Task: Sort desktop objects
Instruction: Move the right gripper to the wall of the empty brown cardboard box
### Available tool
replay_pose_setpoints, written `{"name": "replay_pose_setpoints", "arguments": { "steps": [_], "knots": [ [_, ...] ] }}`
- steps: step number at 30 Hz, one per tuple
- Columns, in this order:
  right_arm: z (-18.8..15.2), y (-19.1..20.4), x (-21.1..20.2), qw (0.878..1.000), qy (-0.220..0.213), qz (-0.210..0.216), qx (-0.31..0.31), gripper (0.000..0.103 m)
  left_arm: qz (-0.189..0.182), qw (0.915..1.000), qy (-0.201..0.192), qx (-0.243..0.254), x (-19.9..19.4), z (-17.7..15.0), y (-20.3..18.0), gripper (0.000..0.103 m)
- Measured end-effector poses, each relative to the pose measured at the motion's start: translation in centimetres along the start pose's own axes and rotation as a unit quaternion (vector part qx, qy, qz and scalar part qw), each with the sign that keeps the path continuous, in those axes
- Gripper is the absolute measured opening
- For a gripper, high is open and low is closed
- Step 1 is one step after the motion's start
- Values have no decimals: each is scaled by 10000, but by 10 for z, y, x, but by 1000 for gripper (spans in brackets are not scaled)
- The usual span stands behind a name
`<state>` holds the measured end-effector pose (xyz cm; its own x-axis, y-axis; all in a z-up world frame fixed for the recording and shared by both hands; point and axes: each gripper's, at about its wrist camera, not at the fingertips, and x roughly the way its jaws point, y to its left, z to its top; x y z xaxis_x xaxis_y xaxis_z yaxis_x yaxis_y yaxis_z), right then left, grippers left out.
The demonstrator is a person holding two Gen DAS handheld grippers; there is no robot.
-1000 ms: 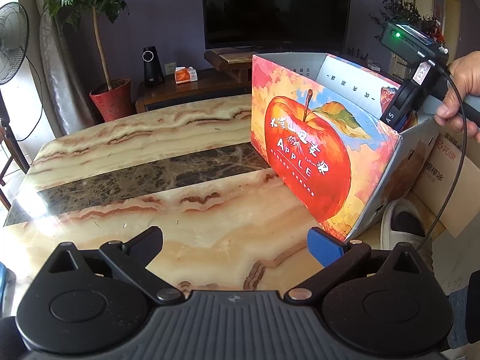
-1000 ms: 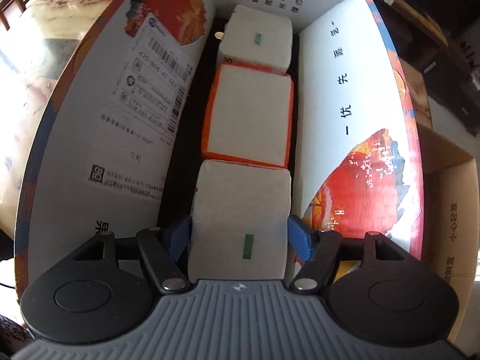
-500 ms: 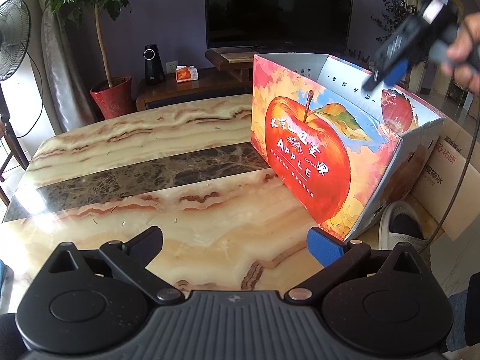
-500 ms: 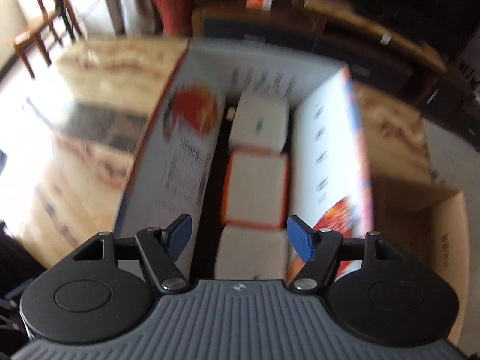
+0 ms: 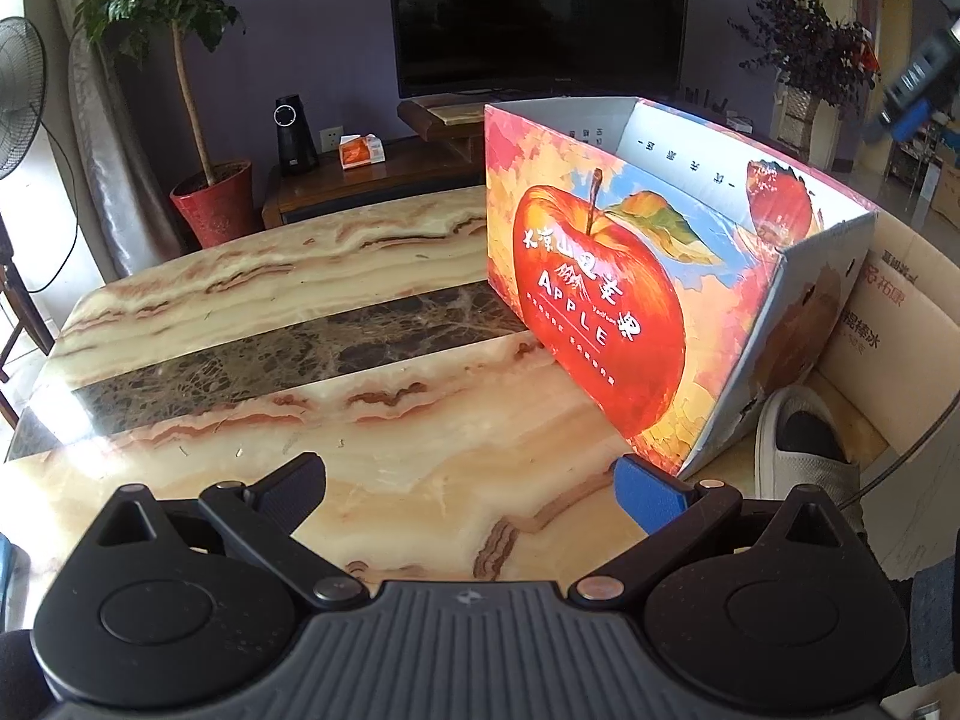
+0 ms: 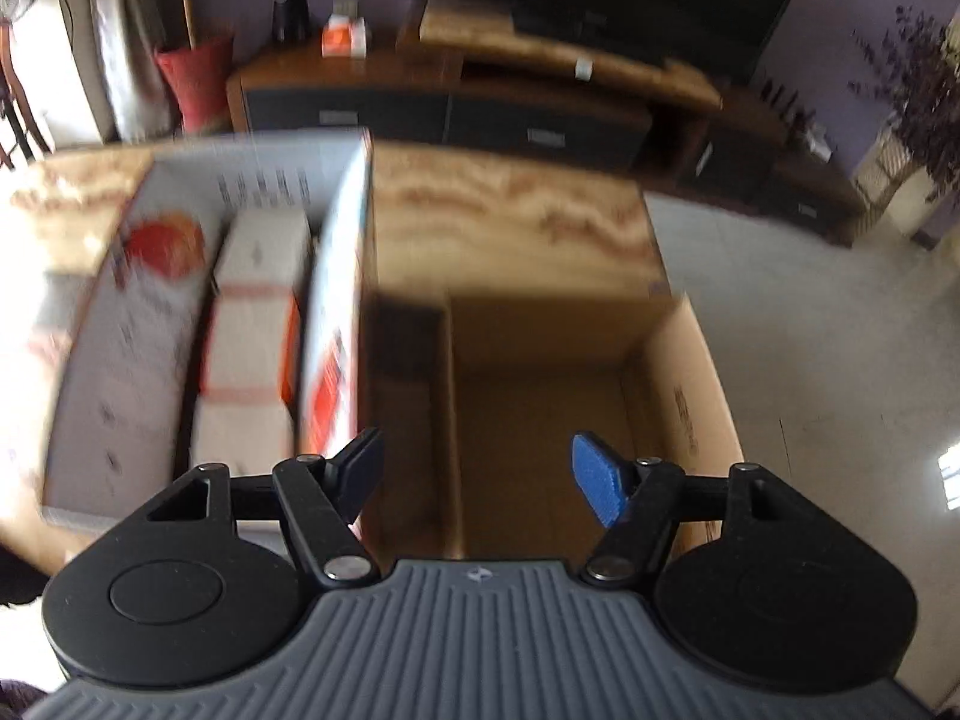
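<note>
"APPLE" in white capitals across the big red apple printed on the fruit box point(image 5: 600, 312) — Chinese characters arched above it, smaller Chinese lines inside its flaps, Chinese print on the brown carton point(image 5: 900, 312) beside it — too small to read

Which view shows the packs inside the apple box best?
The right wrist view: it looks down into the apple box and shows the white packs in a row, though blurred. The left wrist view shows only the box's printed outside; its contents are hidden.

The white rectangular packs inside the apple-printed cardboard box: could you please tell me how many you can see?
3, in one row in the apple-printed cardboard box: far white pack, middle orange-edged pack, near white pack. Blurred view; others may be hidden.
</note>
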<state>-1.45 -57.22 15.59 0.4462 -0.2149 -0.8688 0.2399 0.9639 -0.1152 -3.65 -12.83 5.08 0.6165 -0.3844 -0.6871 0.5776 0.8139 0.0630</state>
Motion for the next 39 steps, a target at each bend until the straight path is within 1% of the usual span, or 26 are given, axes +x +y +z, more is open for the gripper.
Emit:
{"name": "replay_pose_setpoints", "arguments": {
  "steps": [2, 10, 12, 18, 21, 24, 27, 29, 30, 32, 33, 37, 39],
  "knots": [
    [-13, -6, 6, 9997, 196, 138, 29, 71, 13, 10000, 21, 17, 1, 0, -1, 102],
    [-71, -16, 25, 9956, 641, 667, 141, 71, 17, 9998, 109, 145, 6, -1, -8, 102],
    [-81, -16, 30, 9945, 694, 769, 159, 71, 7, 9997, 115, 217, 7, -1, -11, 102],
    [-100, -6, 55, 9926, 980, 712, -13, 71, 18, 9995, 145, 293, 8, -3, -13, 102],
    [-107, 1, 70, 9921, 1121, 528, -181, 70, 28, 9994, 156, 293, 9, -3, -13, 102],
    [-113, 0, 83, 9922, 1183, 392, -86, 70, 32, 9993, 166, 325, 9, -3, -14, 102],
    [-117, -2, 92, 9920, 1208, 361, 31, 69, 18, 9992, 174, 353, 9, -4, -14, 102],
    [-120, -3, 97, 9918, 1237, 318, 92, 66, 16, 9991, 186, 378, 9, -4, -15, 102],
    [-121, -4, 101, 9915, 1276, 249, 84, 63, 16, 9991, 191, 391, 10, -4, -16, 102],
    [-124, -6, 108, 9903, 1373, 184, 132, 60, 15, 9990, 201, 410, 10, -4, -16, 102],
    [-125, -7, 112, 9894, 1429, 205, 179, 57, 15, 9989, 207, 418, 10, -5, -16, 102],
    [-130, -9, 121, 9858, 1598, 407, 318, 56, 14, 9987, 235, 450, 11, -5, -17, 102],
    [-132, -7, 125, 9852, 1629, 437, 304, 56, 14, 9986, 246, 467, 11, -5, -18, 102]
  ]
}}
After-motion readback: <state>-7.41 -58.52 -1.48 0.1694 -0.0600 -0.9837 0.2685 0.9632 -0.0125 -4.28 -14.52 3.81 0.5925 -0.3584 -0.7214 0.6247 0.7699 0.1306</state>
